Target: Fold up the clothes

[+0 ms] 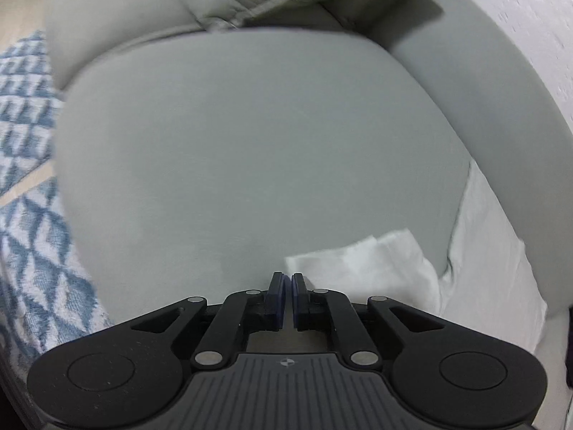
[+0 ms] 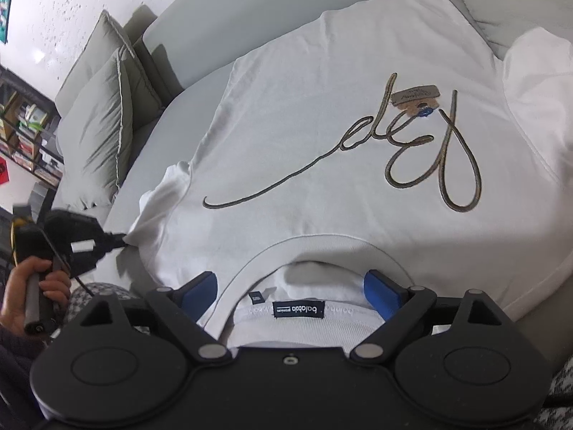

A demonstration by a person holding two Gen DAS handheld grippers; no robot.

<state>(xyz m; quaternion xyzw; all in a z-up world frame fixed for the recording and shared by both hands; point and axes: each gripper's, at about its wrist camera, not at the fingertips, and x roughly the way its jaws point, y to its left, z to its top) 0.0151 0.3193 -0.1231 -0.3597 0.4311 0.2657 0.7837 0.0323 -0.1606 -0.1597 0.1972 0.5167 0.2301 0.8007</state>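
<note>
A white cotton T-shirt with looping bronze lettering (image 2: pixel 322 136) lies flat on the grey sofa seat (image 1: pixel 250 150), collar at its front edge. The right gripper (image 2: pixel 290 286) straddles the collar, fingers spread. The left gripper (image 1: pixel 287 283) has fingers pressed together beside the sleeve, at the seat's front edge; whether cloth is caught between them cannot be told.

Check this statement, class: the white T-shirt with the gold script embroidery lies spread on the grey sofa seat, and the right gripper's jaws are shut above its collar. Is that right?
Not quite. The right gripper has its jaws wide open, one blue pad on each side of the collar, as the right wrist view shows. The white T-shirt with the gold script embroidery does lie spread on the grey sofa seat.
</note>
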